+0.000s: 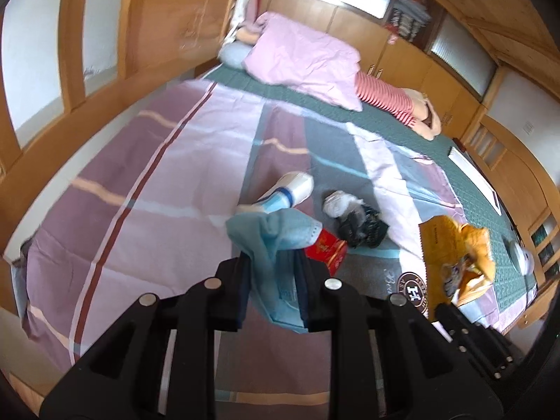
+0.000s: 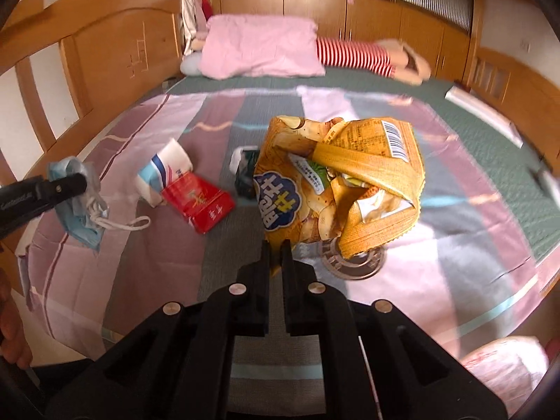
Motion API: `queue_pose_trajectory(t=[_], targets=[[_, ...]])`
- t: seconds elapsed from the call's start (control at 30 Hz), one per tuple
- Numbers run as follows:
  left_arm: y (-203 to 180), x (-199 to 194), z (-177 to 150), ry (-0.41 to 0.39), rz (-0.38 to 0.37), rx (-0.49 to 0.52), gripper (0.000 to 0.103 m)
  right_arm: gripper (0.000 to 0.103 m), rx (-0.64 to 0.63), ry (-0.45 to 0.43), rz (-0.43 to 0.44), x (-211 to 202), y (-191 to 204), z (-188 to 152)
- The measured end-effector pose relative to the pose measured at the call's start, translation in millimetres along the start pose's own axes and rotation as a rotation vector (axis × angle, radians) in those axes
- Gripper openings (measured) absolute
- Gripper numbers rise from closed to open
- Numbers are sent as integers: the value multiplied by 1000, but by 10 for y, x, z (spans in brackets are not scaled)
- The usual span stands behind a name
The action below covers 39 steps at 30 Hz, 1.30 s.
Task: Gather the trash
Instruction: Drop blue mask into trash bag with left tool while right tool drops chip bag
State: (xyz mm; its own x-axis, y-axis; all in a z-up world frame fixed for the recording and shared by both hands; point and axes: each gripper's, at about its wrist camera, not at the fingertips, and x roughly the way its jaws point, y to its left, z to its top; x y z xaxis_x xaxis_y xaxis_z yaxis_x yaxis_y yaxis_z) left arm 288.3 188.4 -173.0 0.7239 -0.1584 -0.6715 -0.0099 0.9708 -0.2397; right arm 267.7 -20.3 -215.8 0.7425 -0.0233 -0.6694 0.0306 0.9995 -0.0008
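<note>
The trash lay on a bed covered with a striped sheet (image 2: 157, 252): a red packet (image 2: 197, 203), a white and blue wrapper (image 2: 164, 171) touching it, and a dark crumpled bag (image 1: 362, 227) near them. The right gripper (image 2: 276, 248) had its jaws closed on the lower edge of a yellow chip bag (image 2: 339, 182), which hung crumpled above the sheet. The left gripper (image 1: 273, 262) had its jaws closed on a light blue face mask (image 1: 276, 231); in the right wrist view the mask hung from it with its white ear loops (image 2: 119, 224) falling down. A pink pillow (image 2: 259, 49) lay at the far side of the bed, near the wooden headboard (image 2: 115, 45).
</note>
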Motion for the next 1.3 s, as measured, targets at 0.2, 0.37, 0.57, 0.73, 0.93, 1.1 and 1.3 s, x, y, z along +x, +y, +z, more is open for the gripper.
queue_pose_trajectory(t=[0.2,0.37,0.57,0.73,0.93,1.1,1.3], targets=[[-324,-206,-37,-78,-94,124,22,7,-20,-56,-2,-564,-412,-25],[-621,-389,-127,-150,-126,261,22,7,-78,-35,2,-962,-728,-177],[-843,-572,-197,-172,-247,319,22,7,-141,93,-7,-1352,-1147,-532],[-1058,-644,-285,-160,-337,362,22,7,-182,297,34,-1354,-1287,-1049],[-1344,-659,-473,-118,-440,418,22,53,-119,325,154,-1444,-1477,-1223],[-1478,-598,-609,48,-761,354,22,64,290,74,162,-1774,-2222,-858],[-1983,-671,-1132,270,-1108,498,39,68,527,-82,99,-1982,-2745,-852]])
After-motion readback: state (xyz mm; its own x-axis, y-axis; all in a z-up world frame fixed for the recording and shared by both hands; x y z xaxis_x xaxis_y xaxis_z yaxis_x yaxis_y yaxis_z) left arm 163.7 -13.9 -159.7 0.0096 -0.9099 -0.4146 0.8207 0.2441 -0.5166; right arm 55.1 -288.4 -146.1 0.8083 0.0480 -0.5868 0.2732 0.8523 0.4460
